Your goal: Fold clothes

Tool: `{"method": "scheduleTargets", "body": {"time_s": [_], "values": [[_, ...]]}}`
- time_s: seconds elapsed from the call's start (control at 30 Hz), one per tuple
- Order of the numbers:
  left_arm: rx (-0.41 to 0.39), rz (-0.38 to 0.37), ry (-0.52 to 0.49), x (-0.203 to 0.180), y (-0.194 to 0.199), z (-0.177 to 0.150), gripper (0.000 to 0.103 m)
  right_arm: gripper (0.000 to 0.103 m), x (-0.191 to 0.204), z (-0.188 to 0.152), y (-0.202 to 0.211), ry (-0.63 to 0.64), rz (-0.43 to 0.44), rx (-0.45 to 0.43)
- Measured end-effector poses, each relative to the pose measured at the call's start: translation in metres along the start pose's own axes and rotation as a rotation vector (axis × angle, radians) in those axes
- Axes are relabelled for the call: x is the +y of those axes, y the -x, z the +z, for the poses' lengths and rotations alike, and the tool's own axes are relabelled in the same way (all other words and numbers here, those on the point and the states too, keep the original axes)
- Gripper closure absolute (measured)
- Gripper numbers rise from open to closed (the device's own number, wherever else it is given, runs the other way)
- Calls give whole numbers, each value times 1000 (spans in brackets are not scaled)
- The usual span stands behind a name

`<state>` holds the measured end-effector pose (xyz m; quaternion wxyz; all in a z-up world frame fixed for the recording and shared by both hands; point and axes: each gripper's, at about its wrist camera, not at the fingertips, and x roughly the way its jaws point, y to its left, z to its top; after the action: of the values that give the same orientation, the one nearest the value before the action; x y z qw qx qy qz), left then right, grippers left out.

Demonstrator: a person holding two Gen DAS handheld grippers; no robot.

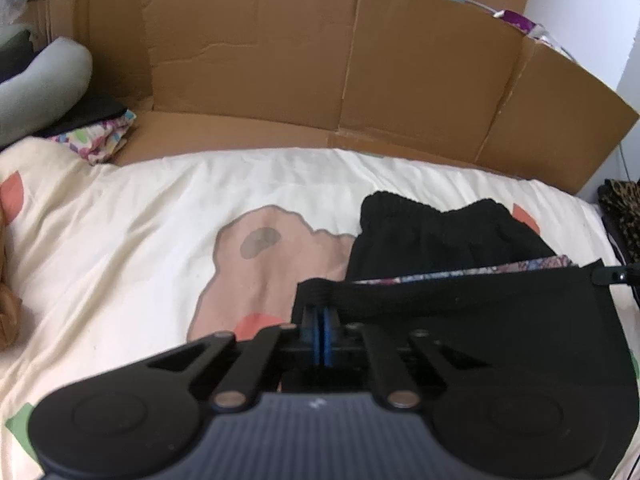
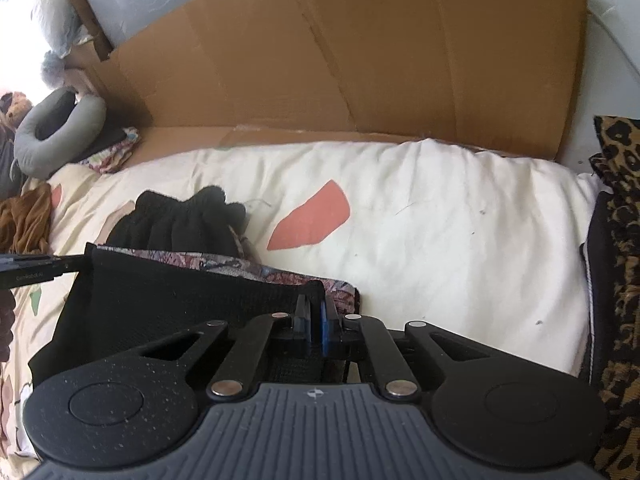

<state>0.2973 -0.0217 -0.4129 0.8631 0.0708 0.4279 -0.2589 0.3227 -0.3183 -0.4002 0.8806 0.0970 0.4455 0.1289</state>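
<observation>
The black garment (image 1: 460, 312) hangs stretched between the two grippers by a black edge with a patterned lining showing behind it, its gathered waistband end lying on the bed (image 1: 140, 220) just ahead of the fingers. The left gripper (image 1: 322, 320) and the right gripper (image 2: 316, 316) each pinch a corner of that edge, jaws closed on cloth. This looks like a fold in mid-carry; the next move probably needs both corners brought level toward the waistband, held low and forward.
</observation>
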Motion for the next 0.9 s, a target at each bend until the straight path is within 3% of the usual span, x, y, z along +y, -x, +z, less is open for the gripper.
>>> {"method": "scheduleTargets", "body": {"time_s": [0.2,0.33,0.47,0.57,0.63,0.73,0.9], "values": [[-27,18,42,7,0,3,101,100,-2,4,2,-8,-16,-27],[0,20,25,7,-6,3,101,100,-1,4,-7,-3,-31,-6],[27,29,0,4,-13,2,89,98,0,3,-16,2,-46,15],[34,43,-15,4,-17,2,80,86,1,3,-23,7,-58,30],[35,53,-30,4,-18,2,77,58,4,1,-23,25,-86,32],[42,65,-51,3,-22,1,70,58,5,-1,-27,42,-83,47],[57,54,-57,2,-27,2,69,57,7,-3,-38,39,-71,72]]}}
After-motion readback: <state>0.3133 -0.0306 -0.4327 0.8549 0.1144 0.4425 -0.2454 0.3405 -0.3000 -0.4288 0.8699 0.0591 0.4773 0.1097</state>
